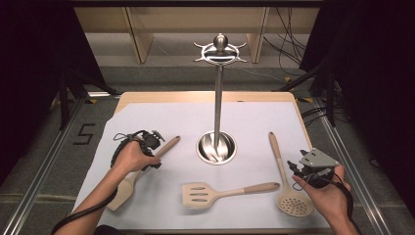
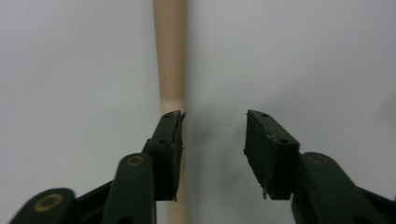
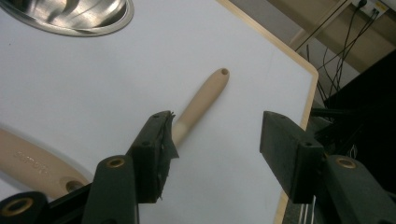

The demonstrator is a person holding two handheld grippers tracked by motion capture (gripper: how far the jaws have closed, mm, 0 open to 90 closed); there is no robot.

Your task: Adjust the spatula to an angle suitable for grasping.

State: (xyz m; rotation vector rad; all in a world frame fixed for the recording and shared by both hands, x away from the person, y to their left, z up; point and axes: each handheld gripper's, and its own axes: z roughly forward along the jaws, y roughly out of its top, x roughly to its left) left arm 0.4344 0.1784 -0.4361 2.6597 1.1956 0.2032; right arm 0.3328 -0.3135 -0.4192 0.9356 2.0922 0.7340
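Our left claw [image 2: 212,154] gapes open over the spatula [image 1: 128,182] handle on the table [image 1: 161,115], and our right claw [image 3: 217,154] hovers open beside the skimmer [image 1: 288,188].

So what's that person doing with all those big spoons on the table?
A person holds a hand-held gripper in each hand over three cooking tools lying flat on white paper. The left hand-held gripper is open at the handle of a solid spatula, which lies on the paper beside one jaw, not pinched. The right hand-held gripper is open too, next to a round skimmer. A slotted turner lies between them. The metal hanging stand in the middle has nothing on its hooks.
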